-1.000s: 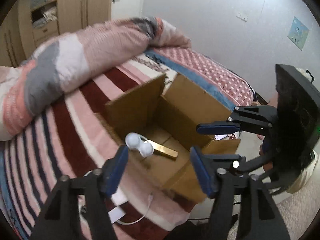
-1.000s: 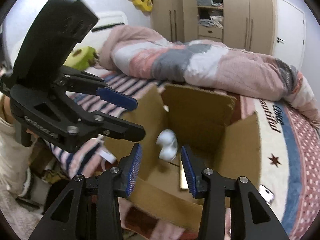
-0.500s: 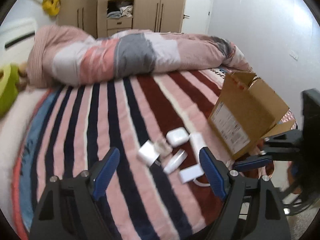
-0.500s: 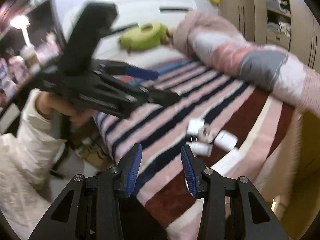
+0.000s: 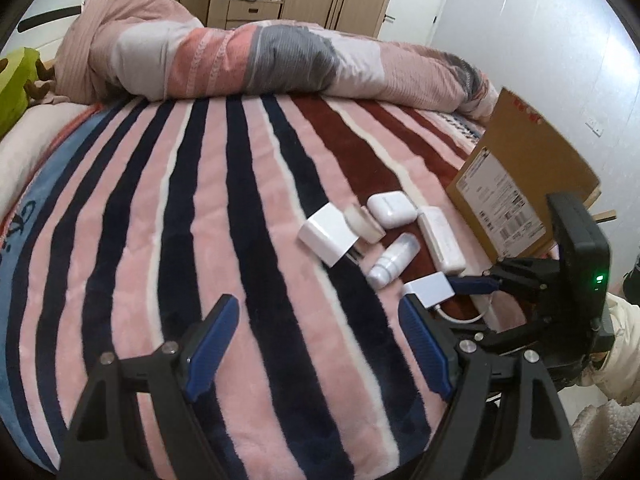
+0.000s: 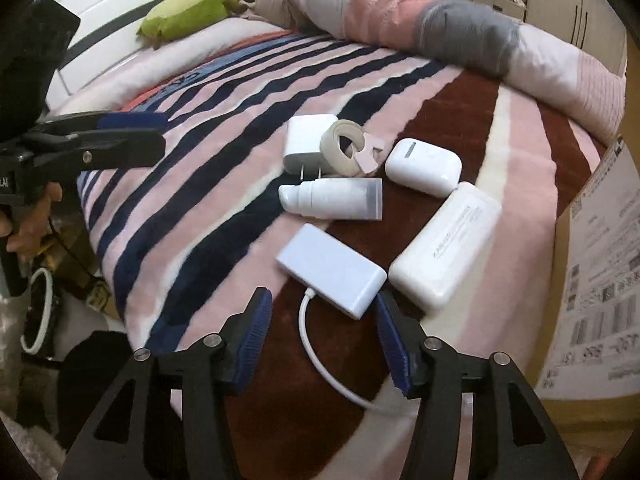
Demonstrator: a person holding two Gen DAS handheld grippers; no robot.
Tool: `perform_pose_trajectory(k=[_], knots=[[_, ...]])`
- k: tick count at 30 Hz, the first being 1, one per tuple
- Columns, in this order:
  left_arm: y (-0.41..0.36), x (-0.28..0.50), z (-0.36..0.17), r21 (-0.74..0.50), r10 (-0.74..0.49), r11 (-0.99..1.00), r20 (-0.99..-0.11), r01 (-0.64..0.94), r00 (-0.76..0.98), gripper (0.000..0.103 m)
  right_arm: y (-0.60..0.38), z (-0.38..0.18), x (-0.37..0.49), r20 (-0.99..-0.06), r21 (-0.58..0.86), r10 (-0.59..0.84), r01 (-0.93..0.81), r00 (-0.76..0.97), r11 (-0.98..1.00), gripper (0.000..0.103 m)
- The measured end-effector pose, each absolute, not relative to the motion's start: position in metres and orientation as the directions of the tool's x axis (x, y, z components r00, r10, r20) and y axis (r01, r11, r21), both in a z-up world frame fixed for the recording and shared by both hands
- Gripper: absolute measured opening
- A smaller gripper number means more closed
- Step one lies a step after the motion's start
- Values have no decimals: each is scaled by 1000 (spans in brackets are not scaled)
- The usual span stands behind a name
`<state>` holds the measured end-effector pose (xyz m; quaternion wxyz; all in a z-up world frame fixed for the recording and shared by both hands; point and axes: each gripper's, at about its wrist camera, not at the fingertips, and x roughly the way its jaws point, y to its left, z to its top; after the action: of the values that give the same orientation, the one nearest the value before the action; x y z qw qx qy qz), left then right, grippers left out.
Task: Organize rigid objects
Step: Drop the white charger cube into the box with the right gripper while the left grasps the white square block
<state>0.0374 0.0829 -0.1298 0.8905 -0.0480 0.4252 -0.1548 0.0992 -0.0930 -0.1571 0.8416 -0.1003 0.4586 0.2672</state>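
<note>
Several white objects lie clustered on the striped bedspread: a plug adapter (image 6: 306,142), a tape roll (image 6: 344,152), an earbud case (image 6: 424,166), a pump bottle (image 6: 332,199), a long power bank (image 6: 446,244) and a flat hub with a cable (image 6: 332,270). They also show in the left wrist view, with the adapter (image 5: 326,232) at the left. My right gripper (image 6: 322,336) is open and empty, just short of the hub. My left gripper (image 5: 316,344) is open and empty above the bedspread, left of the cluster.
A cardboard box (image 5: 516,180) stands on the bed to the right of the cluster. A rolled quilt (image 5: 256,60) lies across the far side. A green plush (image 6: 196,4) rests near the headboard. The bed edge runs just below both grippers.
Both grippers have swung away from the open box and its contents toward the cluster on the bedspread. The right gripper has come close to the hub. Both stay open.
</note>
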Motion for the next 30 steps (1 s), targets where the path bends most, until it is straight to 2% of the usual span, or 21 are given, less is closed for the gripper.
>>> perform_pose_trajectory(k=[2,3,4,6,13,16,20,25,28,30], knots=[[82,39,-131,-222,-321,946,-746,238,583,79,-92,-156,98,-808,75,367,-537,461,840,46],[80,40,-131,-222,-324,945,-747,241,581,79,-90,-157,100,-804,71,363,-529,471,845,34],[79,40,-130,-216,-322,945,-748,246,580,79,-89,-157,101,-802,69,360,-525,477,848,31],[78,41,-129,-214,-321,945,-749,247,580,79,-88,-154,102,-799,64,365,-536,478,842,28],[82,42,-124,-214,-320,946,-743,244,588,79,-83,-123,90,-751,53,420,-586,511,808,27],[83,48,-124,-214,-319,946,-742,242,589,79,-85,-83,81,-692,64,474,-608,544,791,27],[76,63,-123,-206,-321,945,-742,255,589,79,-107,-11,71,-567,86,551,-622,612,779,27],[63,90,-129,-180,-327,937,-753,299,571,76,-152,55,63,-486,-35,421,-498,766,867,27],[55,109,-143,-119,-299,933,-780,340,549,65,-183,61,69,-531,-131,246,-365,811,922,28],[53,117,-152,-119,-304,925,-799,360,518,58,-201,53,77,-591,-134,178,-313,787,940,28]])
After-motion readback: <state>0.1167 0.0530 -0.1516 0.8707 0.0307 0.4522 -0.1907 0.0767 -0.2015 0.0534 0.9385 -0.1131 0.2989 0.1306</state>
